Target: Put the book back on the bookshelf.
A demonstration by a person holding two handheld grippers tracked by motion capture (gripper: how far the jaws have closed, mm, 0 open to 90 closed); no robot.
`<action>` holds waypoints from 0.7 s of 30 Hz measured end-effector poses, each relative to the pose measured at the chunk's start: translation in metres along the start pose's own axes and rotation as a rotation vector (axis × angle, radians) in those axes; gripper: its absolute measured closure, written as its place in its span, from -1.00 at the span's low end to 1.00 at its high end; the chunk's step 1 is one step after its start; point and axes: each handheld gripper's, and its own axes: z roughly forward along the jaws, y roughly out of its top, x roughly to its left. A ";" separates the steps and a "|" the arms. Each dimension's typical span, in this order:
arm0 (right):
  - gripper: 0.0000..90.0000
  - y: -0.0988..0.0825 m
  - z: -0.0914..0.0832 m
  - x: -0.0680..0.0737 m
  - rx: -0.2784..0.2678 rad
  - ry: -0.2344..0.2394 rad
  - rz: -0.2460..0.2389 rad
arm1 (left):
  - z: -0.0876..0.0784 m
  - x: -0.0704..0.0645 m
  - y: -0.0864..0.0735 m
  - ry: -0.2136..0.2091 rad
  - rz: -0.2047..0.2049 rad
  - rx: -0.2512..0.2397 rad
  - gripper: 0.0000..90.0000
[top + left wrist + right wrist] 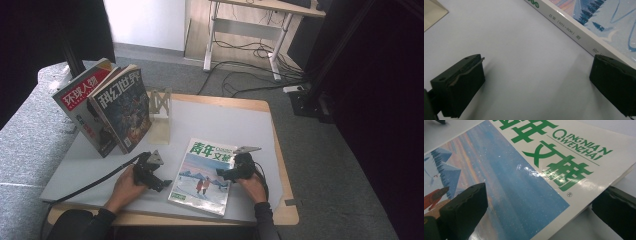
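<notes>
- High view: a magazine point(202, 177) with green title characters and a snowy blue cover lies flat on the grey table mat point(220, 120), between the two grippers, its spine side toward the left gripper and its far right corner under the right gripper.
- Right gripper view: the right gripper point(541, 210) stands wide open over the magazine's point(524, 175) title corner; one jaw hangs above the blue cover picture, the other sits just past the page edge over the bare mat, so the corner of the magazine lies between the jaws with nothing clamped.
- From that gripper, the green lettering "QINGNIAN WENZHAI" runs straight ahead of the jaws, and the cover's painted mountains and a small red figure lie off beyond the jaw that is over the cover.
- In the high view the right gripper point(235, 169) is held by the person's right hand point(252, 187), close against the magazine's right edge.
- Left gripper view: the left gripper point(536, 82) is also wide open, holding nothing; bare mat lies between the jaws, and the magazine's white spine point(574, 35) with small printed characters runs just ahead of one jaw, near it, though I cannot tell whether they touch.
- In the high view the left gripper point(157, 176) is held by the left hand point(125, 189), just beside the magazine's left edge, with its cable trailing away behind it.
- Farther ahead of the left gripper, well apart, a pale wooden book stand point(160, 117) stands on the mat, and beside it two upright magazines point(107, 107) lean together at a tilt.
</notes>
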 end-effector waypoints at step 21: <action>-0.29 0.011 -0.006 0.009 -0.076 -0.006 0.020 | 0.000 0.000 0.000 0.000 0.001 0.000 -1.00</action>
